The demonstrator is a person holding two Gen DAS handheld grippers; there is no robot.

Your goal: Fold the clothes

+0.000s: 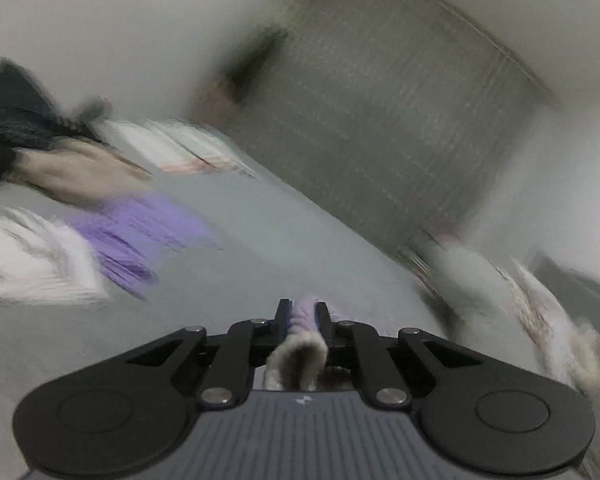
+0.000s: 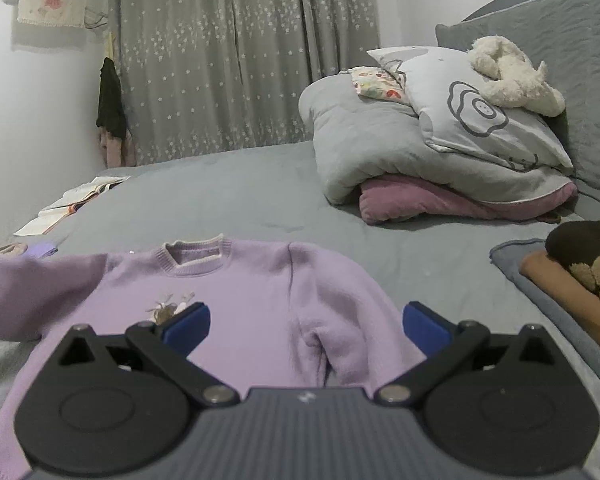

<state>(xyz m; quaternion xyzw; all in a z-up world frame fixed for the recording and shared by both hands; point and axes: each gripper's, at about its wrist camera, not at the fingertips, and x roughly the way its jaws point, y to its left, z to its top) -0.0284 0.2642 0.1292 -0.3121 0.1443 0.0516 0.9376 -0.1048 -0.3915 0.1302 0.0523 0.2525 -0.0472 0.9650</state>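
Sweater (image 2: 236,300): one, lilac; cuff (image 1: 303,316) pinched in left gripper (image 1: 303,314); right gripper (image 2: 306,320) gaping.

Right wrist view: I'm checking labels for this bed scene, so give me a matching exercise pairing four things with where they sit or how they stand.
Things:
1. purple sweater
2. white plush toy
3. open book
4. right gripper

Descriptions:
A. on the pillow by the headboard
B. near the far left edge of the bed
C. jaws wide apart, holding nothing
D. spread front-up on the grey sheet

Pairs: 1-D, 2-A, 3-B, 4-C
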